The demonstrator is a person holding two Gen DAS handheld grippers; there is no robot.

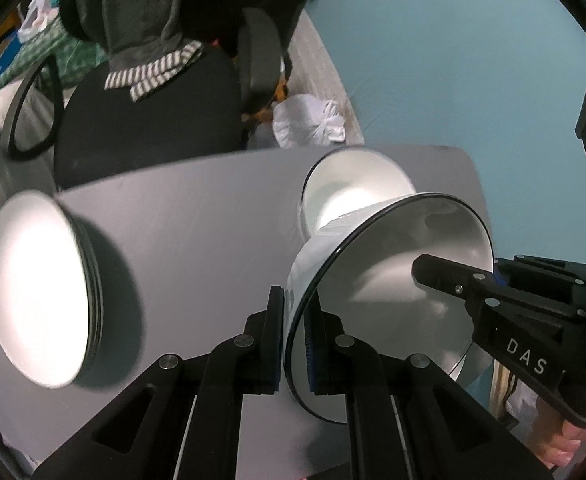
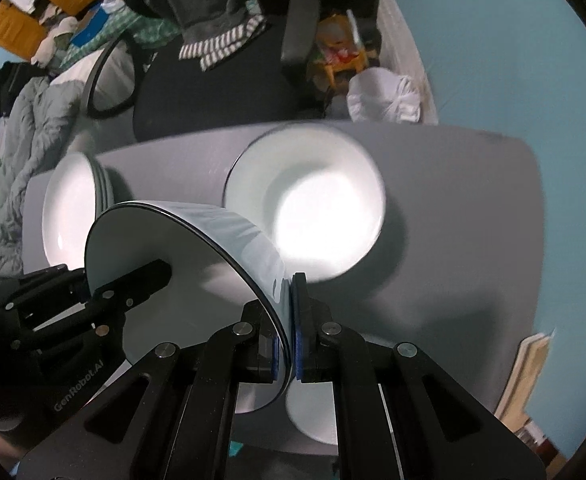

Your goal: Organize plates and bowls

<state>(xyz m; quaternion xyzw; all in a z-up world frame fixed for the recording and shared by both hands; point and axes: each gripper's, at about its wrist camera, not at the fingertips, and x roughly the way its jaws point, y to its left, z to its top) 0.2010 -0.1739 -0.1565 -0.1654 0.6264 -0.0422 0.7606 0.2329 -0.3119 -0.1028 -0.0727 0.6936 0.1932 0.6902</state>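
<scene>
Both grippers hold one white bowl with a dark rim (image 1: 389, 280), lifted above the grey table (image 1: 197, 216). My left gripper (image 1: 295, 344) is shut on its left rim. My right gripper (image 2: 287, 328) is shut on its opposite rim; the bowl (image 2: 197, 264) fills the left of the right wrist view. A second white bowl (image 1: 353, 188) sits on the table beyond it, also in the right wrist view (image 2: 313, 208). A stack of white plates (image 1: 41, 288) lies at the table's left, also in the right wrist view (image 2: 73, 208).
A black office chair (image 1: 149, 116) with clothes draped on it stands behind the table. A white bag (image 1: 309, 120) lies on the floor by the teal wall (image 1: 473, 60). Another white dish (image 2: 309, 412) shows under my right gripper.
</scene>
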